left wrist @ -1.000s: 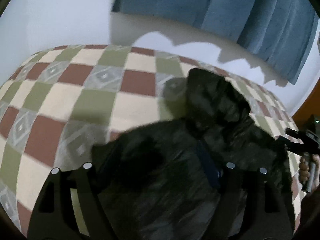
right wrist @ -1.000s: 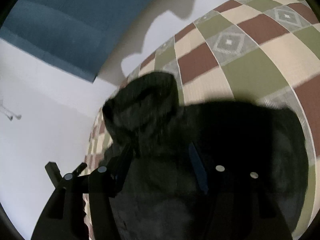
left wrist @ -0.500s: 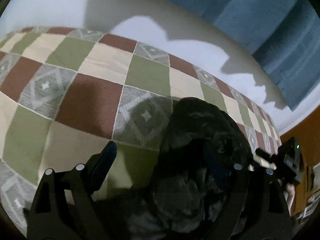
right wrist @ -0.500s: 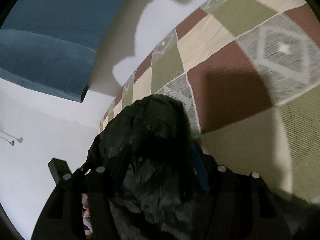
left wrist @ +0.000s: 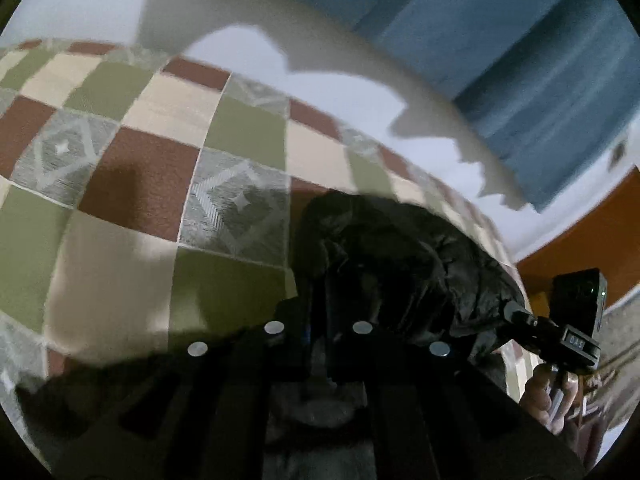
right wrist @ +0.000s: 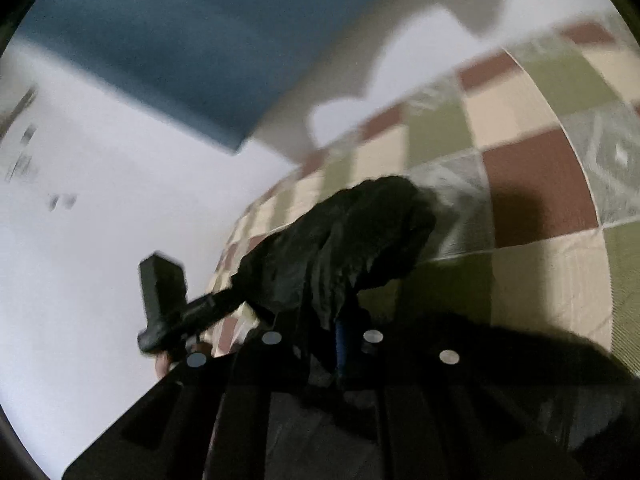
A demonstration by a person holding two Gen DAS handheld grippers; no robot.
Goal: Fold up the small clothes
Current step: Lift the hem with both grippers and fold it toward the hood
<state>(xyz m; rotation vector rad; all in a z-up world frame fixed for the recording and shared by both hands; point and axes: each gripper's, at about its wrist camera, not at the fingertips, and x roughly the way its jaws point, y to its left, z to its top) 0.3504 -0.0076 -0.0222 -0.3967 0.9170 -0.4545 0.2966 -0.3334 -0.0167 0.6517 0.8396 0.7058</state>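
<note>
Both of your grippers have just been closing: half a second ago each stood wide around the dark garment, and now each is pinched onto it. Your left gripper point(left wrist: 318, 320) has its fingers drawn together with a fold of the dark garment point(left wrist: 400, 264) caught between them. Your right gripper point(right wrist: 320, 332) does the same on its side, its fingers clamped on cloth beside a blue pad point(right wrist: 340, 340).

Seen from your left wrist, the garment is a crumpled black bundle rising from the fingers and reaching toward the right, where the other gripper's tip bites into its far edge. From your right wrist, the same bundle hangs bunched between the two tools, its upper end lifted off the checked bedspread point(left wrist: 152, 184) and its lower part lost in shadow under the gripper body. Compared with a second ago, the cloth is gathered tighter and more of the cover lies bare to the side of it.

The bedspread carries red, olive, cream and grey diamond squares, and a dark shadow falls on it near the bundle. Behind it stands a pale wall point(right wrist: 100, 240) with jagged shadows, and a blue curtain point(left wrist: 520, 60) hangs above. At the right edge of the left view your hand point(left wrist: 544, 396) grips the other tool's handle. Motion blur softens the right view, so finer folds in the cloth cannot be made out.
</note>
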